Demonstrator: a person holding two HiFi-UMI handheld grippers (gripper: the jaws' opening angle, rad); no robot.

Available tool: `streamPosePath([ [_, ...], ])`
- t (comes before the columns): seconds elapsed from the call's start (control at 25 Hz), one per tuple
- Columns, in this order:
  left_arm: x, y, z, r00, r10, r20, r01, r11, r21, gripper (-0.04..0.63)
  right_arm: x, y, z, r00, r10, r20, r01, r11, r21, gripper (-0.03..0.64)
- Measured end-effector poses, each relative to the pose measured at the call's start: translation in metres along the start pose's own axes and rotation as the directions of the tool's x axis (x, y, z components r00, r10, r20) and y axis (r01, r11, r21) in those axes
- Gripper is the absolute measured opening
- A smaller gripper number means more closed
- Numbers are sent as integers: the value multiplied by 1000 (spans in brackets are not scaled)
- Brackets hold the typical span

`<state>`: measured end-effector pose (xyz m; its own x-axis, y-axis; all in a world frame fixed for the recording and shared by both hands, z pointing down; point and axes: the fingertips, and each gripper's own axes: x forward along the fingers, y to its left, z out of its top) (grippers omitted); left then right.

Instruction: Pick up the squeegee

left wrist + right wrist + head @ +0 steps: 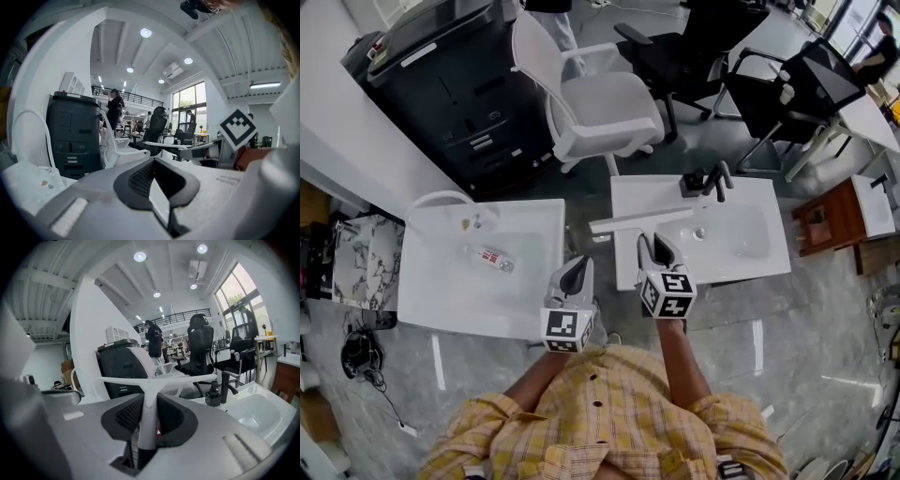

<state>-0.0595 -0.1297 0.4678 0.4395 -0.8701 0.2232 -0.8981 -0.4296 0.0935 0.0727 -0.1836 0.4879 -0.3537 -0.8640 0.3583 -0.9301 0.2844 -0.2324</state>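
The right tool [656, 248] is clamped on the thin white handle of the squeegee [628, 222]. The right gripper view shows the handle standing up between the two black pads, which press on it from either side. The squeegee's long blade runs crosswise beyond the fingertips, roughly level, with the room behind it rather than a surface under it. From the head view the blade hangs over the near left part of the right table [628, 202], a white top with a sink basin moulded into it. The left tool [578, 265] is just beside the right one. Its jaws are a little apart with nothing between them, and it sits over the gap between the right table and the left table [422, 300], which is also white with a basin. A black faucet [719, 178] and a black soap dispenser [691, 183] stand at the far edge of the right table. A white arched faucet [441, 199] stands at the far corner of the left one. Beyond the tables are a white office chair [600, 112], a black printer [441, 75] and black chairs [694, 47]. The person's yellow checked shirt [609, 412] fills the bottom of the head view.
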Motion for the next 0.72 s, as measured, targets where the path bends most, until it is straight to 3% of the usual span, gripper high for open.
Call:
streamPosePath([
  [0.72, -9, -17, 31, 996, -10, 84, 6, 999, 42, 2, -55, 5, 39, 991, -15, 135, 18, 1000, -21, 80],
])
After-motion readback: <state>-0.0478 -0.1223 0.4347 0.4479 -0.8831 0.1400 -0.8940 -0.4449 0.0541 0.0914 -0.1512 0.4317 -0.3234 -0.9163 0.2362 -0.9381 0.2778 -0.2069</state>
